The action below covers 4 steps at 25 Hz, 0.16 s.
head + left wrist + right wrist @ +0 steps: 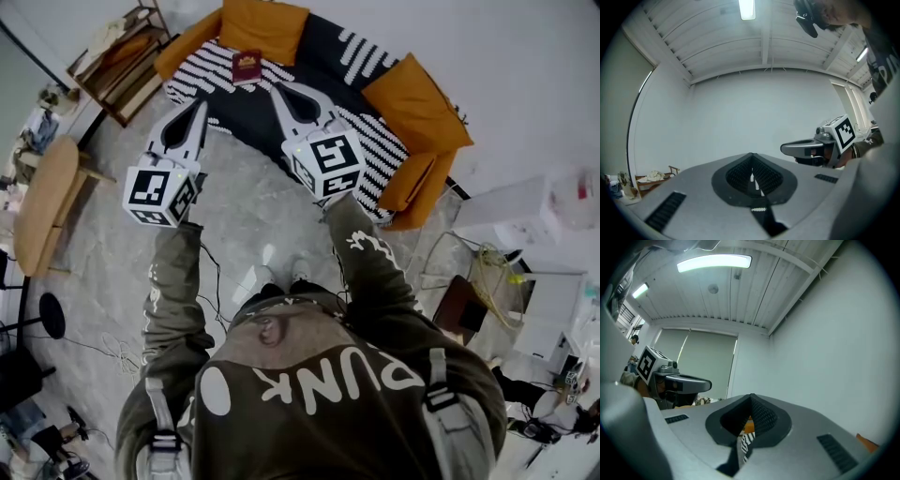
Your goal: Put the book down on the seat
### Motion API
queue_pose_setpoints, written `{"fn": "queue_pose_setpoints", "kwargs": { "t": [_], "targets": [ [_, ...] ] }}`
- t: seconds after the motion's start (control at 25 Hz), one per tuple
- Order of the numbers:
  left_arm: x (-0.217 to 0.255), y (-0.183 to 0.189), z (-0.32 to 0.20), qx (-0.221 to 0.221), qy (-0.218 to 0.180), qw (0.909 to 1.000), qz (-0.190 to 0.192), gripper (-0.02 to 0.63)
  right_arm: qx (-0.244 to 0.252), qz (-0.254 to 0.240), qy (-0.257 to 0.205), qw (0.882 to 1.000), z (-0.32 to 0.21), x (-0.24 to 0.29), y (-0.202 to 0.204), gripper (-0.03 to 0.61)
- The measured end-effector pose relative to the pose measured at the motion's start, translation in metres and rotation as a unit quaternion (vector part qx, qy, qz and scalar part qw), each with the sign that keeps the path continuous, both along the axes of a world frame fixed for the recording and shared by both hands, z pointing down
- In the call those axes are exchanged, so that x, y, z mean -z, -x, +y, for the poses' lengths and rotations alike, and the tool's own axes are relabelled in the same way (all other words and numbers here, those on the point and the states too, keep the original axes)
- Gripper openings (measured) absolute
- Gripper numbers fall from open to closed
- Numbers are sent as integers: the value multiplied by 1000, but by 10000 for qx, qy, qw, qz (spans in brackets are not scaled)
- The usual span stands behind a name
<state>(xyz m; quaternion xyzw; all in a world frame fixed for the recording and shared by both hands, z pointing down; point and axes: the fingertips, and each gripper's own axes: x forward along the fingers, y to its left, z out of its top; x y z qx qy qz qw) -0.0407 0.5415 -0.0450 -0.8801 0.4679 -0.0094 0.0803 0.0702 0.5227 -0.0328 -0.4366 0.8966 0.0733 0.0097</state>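
A small dark red book (247,67) lies flat on the striped black-and-white seat of the sofa (309,70), towards its left end. Both grippers point level at the sofa, a little short of the book. My left gripper (199,103) is shut and holds nothing; its tips hang below and left of the book. My right gripper (281,89) is also shut and empty, just right of the book. In the left gripper view the closed jaws (752,157) face a bare white wall, with the right gripper (806,149) beside them. The right gripper view shows its closed jaws (751,399) and the left gripper (686,383).
Orange cushions (262,23) line the sofa's back and right arm (417,103). A wooden rack (117,61) stands left of the sofa, a round wooden table (42,202) further left. White furniture and cables (506,262) are at the right. Grey stone floor (244,216) lies underfoot.
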Motion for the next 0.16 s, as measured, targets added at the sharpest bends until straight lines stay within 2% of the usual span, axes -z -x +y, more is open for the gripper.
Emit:
{"fn": "queue_pose_setpoints", "kwargs": {
  "t": [0.16],
  "targets": [
    [-1,-8,1,-9,-9,10000,-24,4,13,-14,-7,10000,1,-1,-5,8]
  ]
}}
